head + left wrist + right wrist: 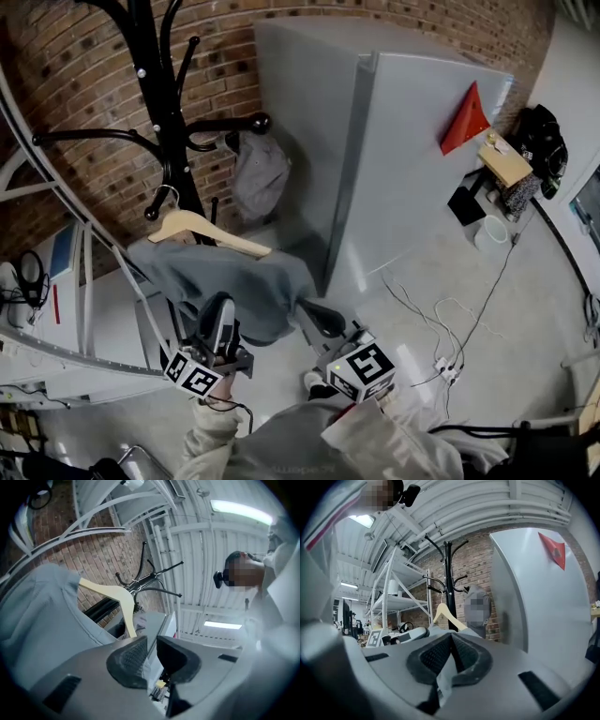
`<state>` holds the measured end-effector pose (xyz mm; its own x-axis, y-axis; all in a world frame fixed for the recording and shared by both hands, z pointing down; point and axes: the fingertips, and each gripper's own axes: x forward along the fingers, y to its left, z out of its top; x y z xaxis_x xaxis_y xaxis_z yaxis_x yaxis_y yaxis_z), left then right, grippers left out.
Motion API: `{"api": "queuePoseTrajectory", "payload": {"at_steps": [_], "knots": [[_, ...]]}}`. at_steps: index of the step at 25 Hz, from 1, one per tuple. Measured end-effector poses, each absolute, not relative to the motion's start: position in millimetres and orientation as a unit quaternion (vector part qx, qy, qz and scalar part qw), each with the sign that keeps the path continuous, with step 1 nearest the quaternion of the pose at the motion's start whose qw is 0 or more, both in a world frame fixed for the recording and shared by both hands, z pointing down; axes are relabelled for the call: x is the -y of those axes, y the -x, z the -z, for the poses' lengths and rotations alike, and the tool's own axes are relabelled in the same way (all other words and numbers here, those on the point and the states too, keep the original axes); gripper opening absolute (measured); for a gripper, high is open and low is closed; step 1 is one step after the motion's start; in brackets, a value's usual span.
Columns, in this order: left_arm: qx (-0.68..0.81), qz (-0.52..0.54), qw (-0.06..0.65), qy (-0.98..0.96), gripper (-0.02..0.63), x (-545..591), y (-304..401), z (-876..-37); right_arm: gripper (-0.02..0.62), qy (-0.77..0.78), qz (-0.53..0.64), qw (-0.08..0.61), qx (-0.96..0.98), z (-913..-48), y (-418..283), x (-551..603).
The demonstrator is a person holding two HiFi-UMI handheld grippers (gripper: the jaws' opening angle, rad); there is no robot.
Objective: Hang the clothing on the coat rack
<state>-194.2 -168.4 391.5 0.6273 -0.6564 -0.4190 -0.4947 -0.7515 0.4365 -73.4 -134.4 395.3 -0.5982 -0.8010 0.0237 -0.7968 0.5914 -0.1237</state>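
My right tongs (451,641) are pressed together on a pale fold of the grey garment (234,281), and the cloth trails down out of the pads toward the camera in the right gripper view. My left tongs (152,641) stand a little spread: a narrow gap shows between the pads and nothing is clearly pinched there, though the garment bulks up just beside them on the left of that view. From the head view both tongs sit at the garment's lower edge, the left (217,328) under its middle and the right (323,319) at its right corner. The garment is draped over a pale wooden hanger (202,230), covering its left arm while the right arm sticks out bare. The hanger's wire hook is up close against the black coat rack (159,84), near one of its lower arms; I cannot tell whether it rests on that arm. Another grey item (260,173) hangs from a rack arm to the right. Behind the rack is a brick wall (84,103), beside it a tall grey cabinet (412,169) bearing a red triangle (466,120), and white shelving (56,309) stands to the left.
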Motion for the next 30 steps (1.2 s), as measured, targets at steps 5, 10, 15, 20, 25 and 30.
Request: {"api": "queuePoseTrajectory", "payload": {"at_steps": [5, 10, 15, 20, 25, 30], "knots": [[0.388, 0.224, 0.096, -0.889, 0.012, 127.3, 214.2, -391.7, 0.025, 0.431, 0.063, 0.013, -0.9, -398.3, 114.5, 101.4], [0.426, 0.162, 0.059, -0.888, 0.009, 92.3, 232.9, -396.2, 0.025, 0.418, 0.061, 0.019, -0.906, -398.2, 150.7, 71.8], [0.438, 0.128, 0.038, -0.889, 0.008, 56.6, 242.3, -397.7, 0.025, 0.413, 0.059, 0.023, -0.908, -396.7, 171.6, 39.4], [0.454, 0.103, 0.033, -0.885, 0.008, 25.4, 252.8, -404.2, 0.025, 0.41, 0.059, 0.022, -0.91, -399.7, 188.1, 8.2], [0.46, 0.094, 0.043, -0.882, 0.008, -1.8, 258.2, -411.6, 0.025, 0.415, 0.062, 0.018, -0.908, -406.4, 193.2, -19.9], [0.458, 0.098, 0.058, -0.882, 0.008, -25.7, 260.8, -416.2, 0.025, 0.412, 0.063, 0.0, -0.909, -411.5, 197.8, -46.0]]}}
